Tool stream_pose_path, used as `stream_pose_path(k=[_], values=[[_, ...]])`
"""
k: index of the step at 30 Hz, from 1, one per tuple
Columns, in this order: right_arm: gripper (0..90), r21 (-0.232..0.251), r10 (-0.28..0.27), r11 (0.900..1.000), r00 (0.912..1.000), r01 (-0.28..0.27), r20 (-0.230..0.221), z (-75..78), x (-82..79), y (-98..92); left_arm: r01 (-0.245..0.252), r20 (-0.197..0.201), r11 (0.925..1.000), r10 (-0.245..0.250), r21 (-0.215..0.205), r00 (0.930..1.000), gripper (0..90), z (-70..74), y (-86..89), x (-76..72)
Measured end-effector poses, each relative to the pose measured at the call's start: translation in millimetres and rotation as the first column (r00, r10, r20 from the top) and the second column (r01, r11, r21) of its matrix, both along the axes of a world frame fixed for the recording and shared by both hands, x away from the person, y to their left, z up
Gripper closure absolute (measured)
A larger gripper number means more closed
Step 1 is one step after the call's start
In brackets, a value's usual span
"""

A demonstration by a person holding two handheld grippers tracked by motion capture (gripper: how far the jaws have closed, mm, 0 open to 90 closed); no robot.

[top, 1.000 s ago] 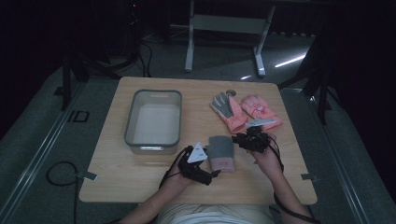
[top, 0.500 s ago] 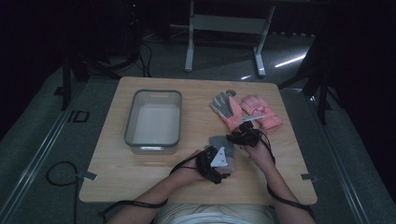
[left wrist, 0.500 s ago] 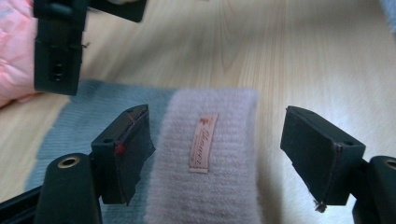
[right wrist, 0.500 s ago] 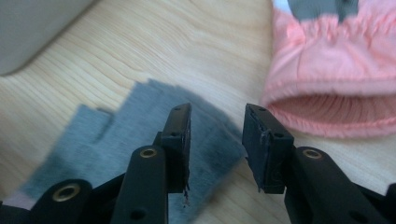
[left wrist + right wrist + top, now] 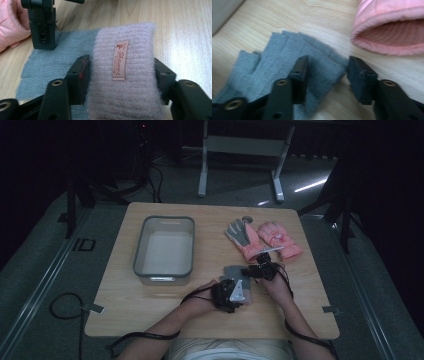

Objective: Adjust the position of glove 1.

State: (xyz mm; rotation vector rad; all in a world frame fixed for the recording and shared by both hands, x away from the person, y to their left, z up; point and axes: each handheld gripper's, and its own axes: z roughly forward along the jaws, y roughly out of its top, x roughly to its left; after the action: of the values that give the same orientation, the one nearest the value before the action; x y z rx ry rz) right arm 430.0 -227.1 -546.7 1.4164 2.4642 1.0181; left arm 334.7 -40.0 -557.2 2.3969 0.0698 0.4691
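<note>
Left gripper [image 5: 122,75] now closed on grey glove's [image 5: 47,67] pink cuff [image 5: 122,50], right gripper [image 5: 327,72] opening.

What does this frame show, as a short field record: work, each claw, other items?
work: handling a grey knit glove with a pink cuff
left claw: closed on the cuff, having just been closing
right claw: open over the glove's finger end, having just been opening
other items: grey bin, pink gloves
surface: wooden table
</note>
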Motion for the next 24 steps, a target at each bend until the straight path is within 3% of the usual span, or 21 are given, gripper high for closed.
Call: stream_pose_path(k=[5, 9, 11, 13, 18, 22, 24], values=[[56.0, 0.017, 0.0, 1.0, 0.9999, 0.0, -0.015, 0.0, 0.6, -0.9, 0.024, -0.036, 0.9996, -0.025, -0.012, 0.999, 52.6, 2.7, 5.5, 7.4], [58.6, 0.109, 0.017, 0.994, 0.9968, -0.008, -0.078, -2.4, 3.4, -3.6, 0.048, -0.081, 0.9982, -0.051, -0.036, 0.9954, 59.7, 4.6, 10.3, 15.5], [58.6, 0.109, 0.017, 0.994, 0.9968, -0.008, -0.078, -2.4, 3.4, -3.6, 0.051, -0.084, 0.998, -0.054, -0.038, 0.995, 60.5, 4.8, 10.8, 16.3], [60.9, 0.146, 0.046, 0.989, 0.9933, -0.03, -0.106, -4.1, 5.0, -0.2, 0.053, -0.101, 0.9973, -0.058, -0.051, 0.9932, 62.2, 4.9, 11.8, 18.5], [67.7, 0.141, 0.064, 0.989, 0.9934, -0.05, -0.095, -4.0, 5.1, 11.9, 0.043, -0.13, 0.9981, -0.048, -0.045, 0.9903, 65.0, 7.8, 11.9, 20.8], [72.8, 0.136, 0.073, 0.989, 0.9957, -0.065, -0.058, 2.8, 1.2, 16.2, 0.039, -0.137, 0.9991, -0.041, -0.014, 0.9897, 66.9, 14.5, 12.1, 21.0], [73.4, 0.154, 0.079, 0.985, 0.9964, -0.073, -0.032, 11.0, -1.6, 13.9, 0.041, -0.14, 0.9988, -0.044, -0.024, 0.9891, 67.4, 21.4, 14.7, 21.0]])
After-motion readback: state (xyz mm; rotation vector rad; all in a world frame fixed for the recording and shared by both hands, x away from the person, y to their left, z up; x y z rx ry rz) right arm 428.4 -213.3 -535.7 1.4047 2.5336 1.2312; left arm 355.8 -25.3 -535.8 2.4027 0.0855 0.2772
